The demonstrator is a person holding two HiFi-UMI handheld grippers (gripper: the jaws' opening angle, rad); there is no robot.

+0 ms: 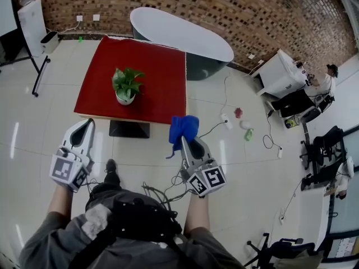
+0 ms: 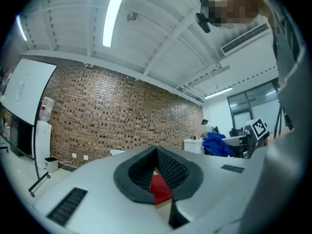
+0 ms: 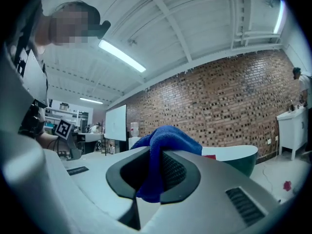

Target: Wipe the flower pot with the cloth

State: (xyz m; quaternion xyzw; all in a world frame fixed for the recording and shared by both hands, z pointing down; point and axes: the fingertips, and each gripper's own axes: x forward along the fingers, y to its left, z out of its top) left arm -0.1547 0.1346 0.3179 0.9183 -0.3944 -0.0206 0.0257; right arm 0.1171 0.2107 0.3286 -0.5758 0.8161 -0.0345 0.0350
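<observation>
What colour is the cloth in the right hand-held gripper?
The cloth is blue, clearest in the right gripper view.

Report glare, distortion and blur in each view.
Head view: fisheye curves the brick wall; lamp streaks glare on the glossy floor. Left gripper view: ceiling lamp blown out, dark round corners. Right gripper view: blue cloth sharp, edges bent.

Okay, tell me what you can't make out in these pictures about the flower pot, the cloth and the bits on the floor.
The flower pot: head view, too small to show any dirt, and its leaves cover the top; neither gripper view shows it.
The cloth: right gripper view, its lower part is hidden inside the right claw.
The floor items: head view, too small to name.
</observation>
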